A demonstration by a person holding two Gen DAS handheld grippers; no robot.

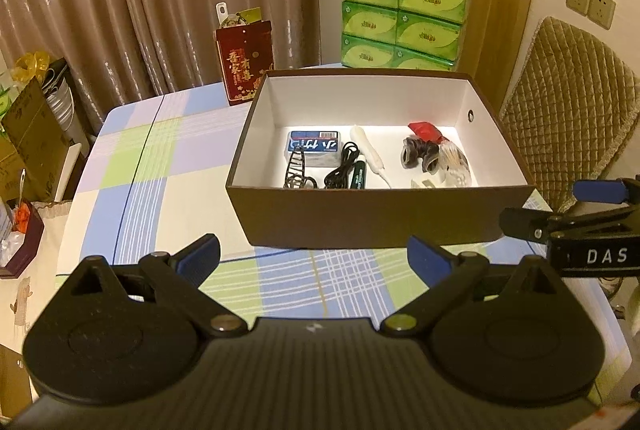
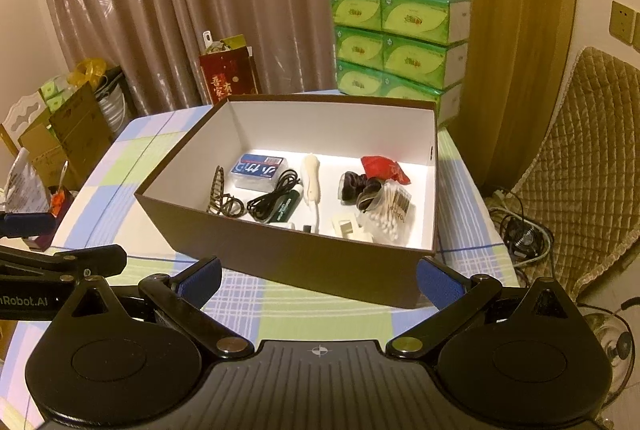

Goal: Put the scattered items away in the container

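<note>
A brown cardboard box [image 1: 360, 218] with a white inside stands on the checked tablecloth [image 1: 132, 166]; it also shows in the right wrist view [image 2: 280, 262]. In it lie a blue tissue pack [image 1: 314, 147], a black cable [image 1: 340, 170], a white tube [image 1: 366, 148], a brown hair clip [image 1: 298, 172], a red packet [image 1: 426, 131], a dark scrunchie [image 1: 418, 154] and a bag of cotton swabs [image 2: 392, 210]. My left gripper [image 1: 314, 260] is open and empty in front of the box. My right gripper [image 2: 318, 280] is open and empty, also in front of the box.
A stack of green tissue boxes [image 1: 400, 18] stands behind the box. A red gift bag [image 1: 244, 66] stands at the back left. A quilted chair [image 1: 568, 110] is to the right. Cardboard boxes [image 1: 32, 134] stand left of the table. Curtains hang behind.
</note>
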